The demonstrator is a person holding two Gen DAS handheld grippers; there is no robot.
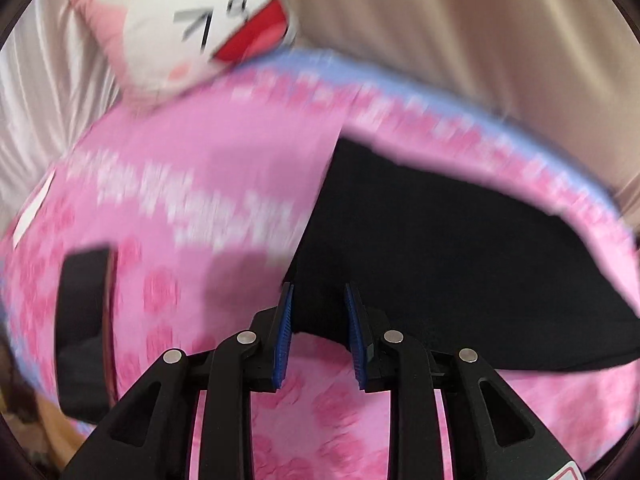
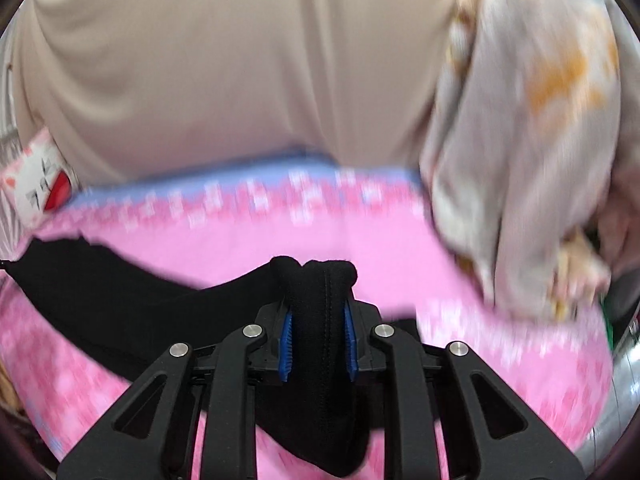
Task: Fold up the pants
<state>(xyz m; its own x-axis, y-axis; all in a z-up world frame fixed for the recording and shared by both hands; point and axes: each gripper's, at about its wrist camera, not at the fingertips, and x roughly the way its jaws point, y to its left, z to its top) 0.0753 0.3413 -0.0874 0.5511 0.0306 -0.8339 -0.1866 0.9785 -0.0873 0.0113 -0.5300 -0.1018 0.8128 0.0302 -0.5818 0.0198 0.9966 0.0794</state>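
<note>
Black pants (image 1: 460, 240) spread over the pink floral bed cover (image 1: 168, 184), running from centre out to three o'clock in the left wrist view; left hand-held gripper (image 1: 320, 312) low at six o'clock, blue pads (image 1: 282, 344) clenched on the near edge of the black fabric; over in the right wrist view, right hand-held gripper (image 2: 318, 336) clamped on a bunched fold of the pants, cloth poking up past the pads and trailing away toward nine o'clock; white cat plush (image 1: 204, 28) up at eleven o'clock; beige curtain (image 2: 240, 64) across twelve; patterned grey cloth (image 2: 532, 128) hanging at two o'clock; everything smeared with blur.
</note>
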